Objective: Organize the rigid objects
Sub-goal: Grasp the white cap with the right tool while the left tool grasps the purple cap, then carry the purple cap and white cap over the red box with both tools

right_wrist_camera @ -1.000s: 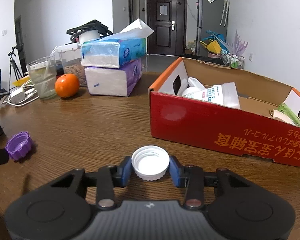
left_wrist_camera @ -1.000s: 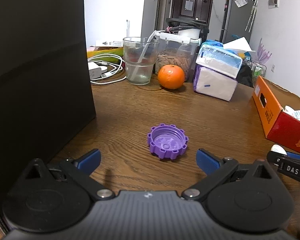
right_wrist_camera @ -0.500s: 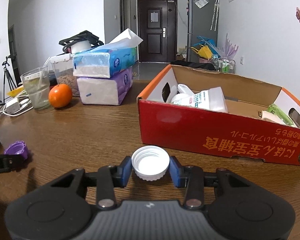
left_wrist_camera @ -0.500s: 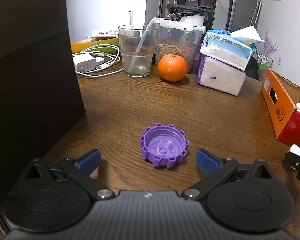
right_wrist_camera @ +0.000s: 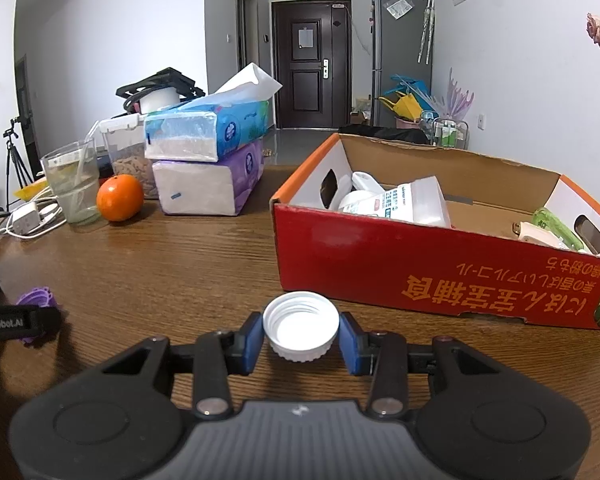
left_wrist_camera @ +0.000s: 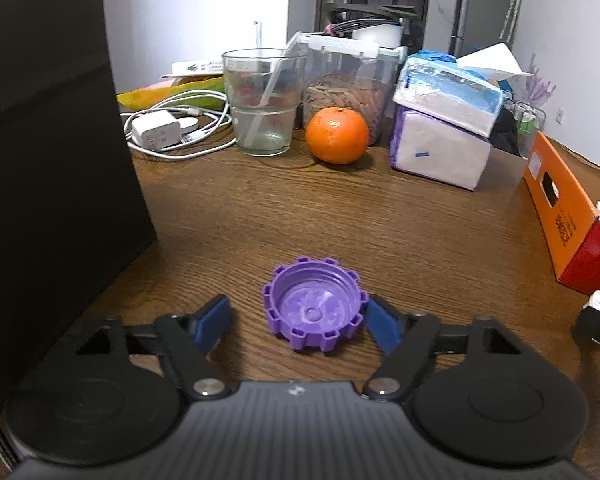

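The purple ridged plastic cap (left_wrist_camera: pixel 315 305) lies on the wooden desk (left_wrist_camera: pixel 340 216) between the left hand-held gripper's (left_wrist_camera: pixel 298 322) parted fingers, off-centre, so closing could nudge it aside; the right hand-held gripper (right_wrist_camera: pixel 300 338) clamps a white plastic cap (right_wrist_camera: pixel 301 325).

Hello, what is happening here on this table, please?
A person is tidying small items with two handheld grippers. The right gripper holds a white cap between its jaws, just in front of the red cardboard box. The left gripper is open around a purple cap lying on the wooden table; one jaw looks close to touching it.
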Tool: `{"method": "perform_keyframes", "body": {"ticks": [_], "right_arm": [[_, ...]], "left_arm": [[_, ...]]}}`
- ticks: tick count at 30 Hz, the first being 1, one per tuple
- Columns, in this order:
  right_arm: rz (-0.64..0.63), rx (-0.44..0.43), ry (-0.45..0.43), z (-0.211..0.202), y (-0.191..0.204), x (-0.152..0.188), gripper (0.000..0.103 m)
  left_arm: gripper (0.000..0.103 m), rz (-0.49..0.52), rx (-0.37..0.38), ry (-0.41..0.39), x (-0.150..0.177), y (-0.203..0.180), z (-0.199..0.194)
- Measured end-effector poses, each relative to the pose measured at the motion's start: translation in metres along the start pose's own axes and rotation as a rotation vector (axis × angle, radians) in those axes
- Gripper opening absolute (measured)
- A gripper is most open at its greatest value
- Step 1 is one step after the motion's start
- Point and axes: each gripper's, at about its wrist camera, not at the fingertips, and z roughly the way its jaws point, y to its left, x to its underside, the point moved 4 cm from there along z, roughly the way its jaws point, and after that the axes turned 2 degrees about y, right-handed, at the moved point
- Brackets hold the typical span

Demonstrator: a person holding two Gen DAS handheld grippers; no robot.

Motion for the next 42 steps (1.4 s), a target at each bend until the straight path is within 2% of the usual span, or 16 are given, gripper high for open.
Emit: {"method": "perform_keyframes", "body": {"ticks": [6,11,21,25,42], "right_arm": [[-0.001,-0.004,-0.008,-0.003,0.000,0.000,0.039],[-0.002,-0.007,-0.013,-0.005,0.000,0.000,0.039],[0.004,-0.011,-0.031,-0.019,-0.008,0.005,0.039],[0.011,-0.008,-0.036,-0.027,-0.016,0.009,0.039],[0.056,-0.002,-0.082,-0.075,-0.063,0.026,0.039]], "left_arm": [[0.056,0.027,0.014,-0.006,0.001,-0.004,-0.001],[0.056,0.032,0.040,-0.012,0.002,-0.006,-0.003],[0.056,0.026,0.028,-0.057,0.002,-0.004,-0.016],[0.056,0.008,0.054,-0.077,0.005,-0.007,-0.028],[0.056,0.070,0.143,-0.156,0.035,-0.077,-0.083]]}}
